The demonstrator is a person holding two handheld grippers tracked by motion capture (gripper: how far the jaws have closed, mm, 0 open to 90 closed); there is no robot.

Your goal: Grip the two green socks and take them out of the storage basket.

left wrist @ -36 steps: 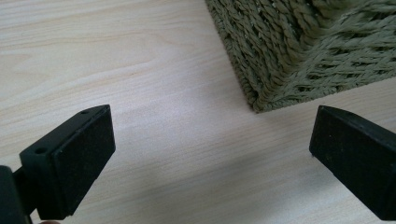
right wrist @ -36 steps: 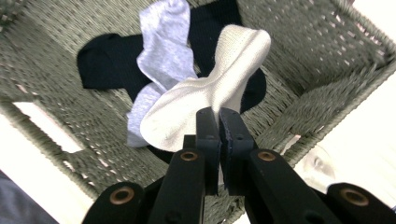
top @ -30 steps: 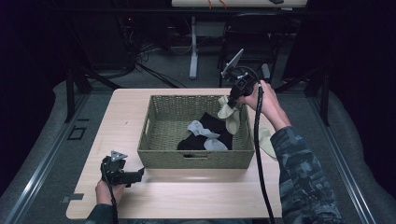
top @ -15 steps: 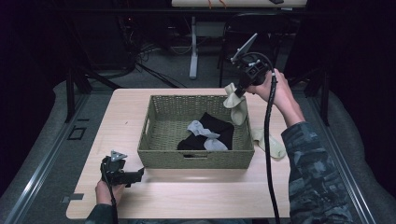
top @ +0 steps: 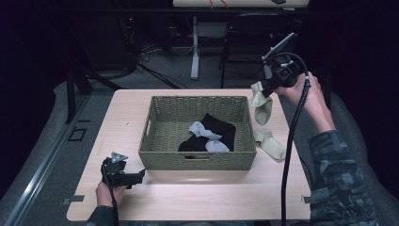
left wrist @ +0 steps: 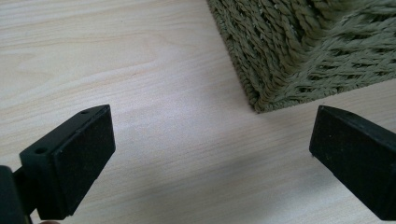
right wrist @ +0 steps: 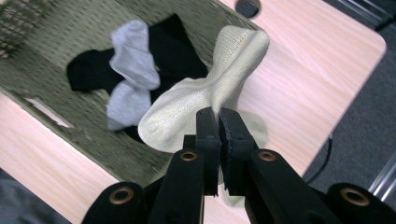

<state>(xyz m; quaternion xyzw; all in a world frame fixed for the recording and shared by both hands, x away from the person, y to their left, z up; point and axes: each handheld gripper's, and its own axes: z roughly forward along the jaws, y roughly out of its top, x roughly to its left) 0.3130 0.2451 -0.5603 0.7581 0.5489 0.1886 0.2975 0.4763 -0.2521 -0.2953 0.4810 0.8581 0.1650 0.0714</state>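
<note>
Counting the socks gives two cream ones, one grey and at least one black: one cream sock (top: 261,103) hangs in the air off the right gripper (top: 269,87), just beyond the basket's far right corner, and the second cream sock (top: 270,142) lies flat on the desk (top: 117,122) between the basket's right wall and the desk's right edge. One woven basket (top: 197,160) sits at the middle of the desk; inside it a grey sock (top: 206,136) lies across black sock fabric (top: 221,129), though whether that dark heap is one sock or two cannot be told. In the right gripper view the two black jaws are clenched on the cream sock (right wrist: 205,93), pinching it so that both ends droop away from the grip. The right hand (top: 306,92) is raised above the desk's far right corner, forearm in a camouflage sleeve (top: 339,179) running up from the near right, with the cable (top: 289,150) trailing down beside it. The left gripper (top: 136,178) rests low on the desk near its front left corner, held by the left hand (top: 107,193) and aimed at the basket's near left corner; in the left gripper view its jaws stand wide apart with nothing between them. Bare desk lies open along the left side and the whole front edge, while only a narrow strip remains on the right.
</note>
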